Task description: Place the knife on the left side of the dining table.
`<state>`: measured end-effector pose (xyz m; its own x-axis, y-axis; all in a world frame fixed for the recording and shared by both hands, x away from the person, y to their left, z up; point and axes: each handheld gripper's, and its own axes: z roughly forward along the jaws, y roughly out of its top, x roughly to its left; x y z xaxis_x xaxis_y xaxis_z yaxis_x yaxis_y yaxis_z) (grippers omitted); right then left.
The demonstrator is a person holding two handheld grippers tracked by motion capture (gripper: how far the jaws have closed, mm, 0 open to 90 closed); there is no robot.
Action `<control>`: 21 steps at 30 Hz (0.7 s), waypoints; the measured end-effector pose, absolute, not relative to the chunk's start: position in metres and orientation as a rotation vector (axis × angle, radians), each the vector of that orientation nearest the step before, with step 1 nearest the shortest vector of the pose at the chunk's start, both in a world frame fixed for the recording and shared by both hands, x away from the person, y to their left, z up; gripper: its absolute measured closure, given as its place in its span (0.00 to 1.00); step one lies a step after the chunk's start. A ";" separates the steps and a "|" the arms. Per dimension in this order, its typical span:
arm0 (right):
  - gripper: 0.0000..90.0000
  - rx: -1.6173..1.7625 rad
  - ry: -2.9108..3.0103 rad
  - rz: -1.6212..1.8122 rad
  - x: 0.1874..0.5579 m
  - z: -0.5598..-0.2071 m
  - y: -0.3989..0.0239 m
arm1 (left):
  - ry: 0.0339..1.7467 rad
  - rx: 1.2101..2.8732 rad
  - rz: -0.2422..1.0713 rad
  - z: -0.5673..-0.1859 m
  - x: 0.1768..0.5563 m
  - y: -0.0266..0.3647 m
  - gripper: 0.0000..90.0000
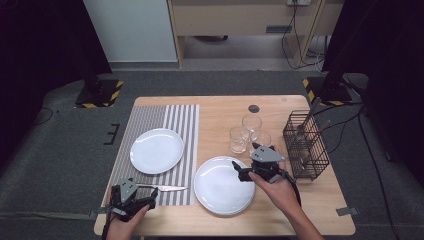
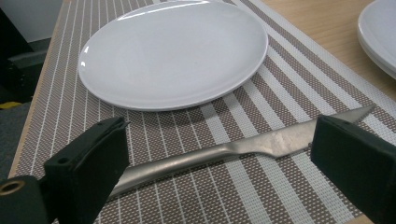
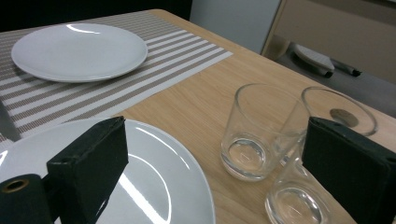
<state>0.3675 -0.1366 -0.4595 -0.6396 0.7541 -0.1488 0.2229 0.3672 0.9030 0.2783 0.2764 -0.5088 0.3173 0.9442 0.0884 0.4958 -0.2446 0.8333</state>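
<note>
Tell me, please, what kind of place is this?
Probably a lab or studio staged as a dining table: a wooden table with plates, glasses and a cutlery basket, ringed by dark curtains, stands with hazard-striped bases and cables.

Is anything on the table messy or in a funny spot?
Nothing is spilled or broken. One plate sits off the striped placemat, on bare wood. The knife lies crosswise below the other plate, between the left claw's open jaws.
</note>
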 end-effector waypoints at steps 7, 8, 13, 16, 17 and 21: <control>0.08 0.823 2.100 1.215 0.353 -0.469 -0.150 | 1.274 1.876 0.798 -0.509 0.278 0.276 0.04; 0.08 0.825 2.101 1.213 0.351 -0.470 -0.152 | 1.274 1.876 0.798 -0.509 0.278 0.276 0.04; 0.08 0.816 2.102 1.207 0.341 -0.477 -0.162 | 1.276 1.876 0.799 -0.509 0.278 0.276 0.04; 0.08 0.818 2.106 1.213 0.337 -0.479 -0.166 | 1.273 1.879 0.797 -0.509 0.278 0.276 0.04; 0.09 0.814 2.110 1.210 0.335 -0.480 -0.168 | 1.273 1.879 0.797 -0.509 0.278 0.275 0.04; 0.10 0.805 2.117 1.209 0.325 -0.484 -0.176 | 1.272 1.880 0.799 -0.509 0.277 0.275 0.04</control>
<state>0.3253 -0.1755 -0.4841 -0.6590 0.7311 -0.1764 0.2197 0.4114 0.8846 0.2775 0.2753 -0.5089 0.3210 0.9420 0.0977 0.4968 -0.2554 0.8294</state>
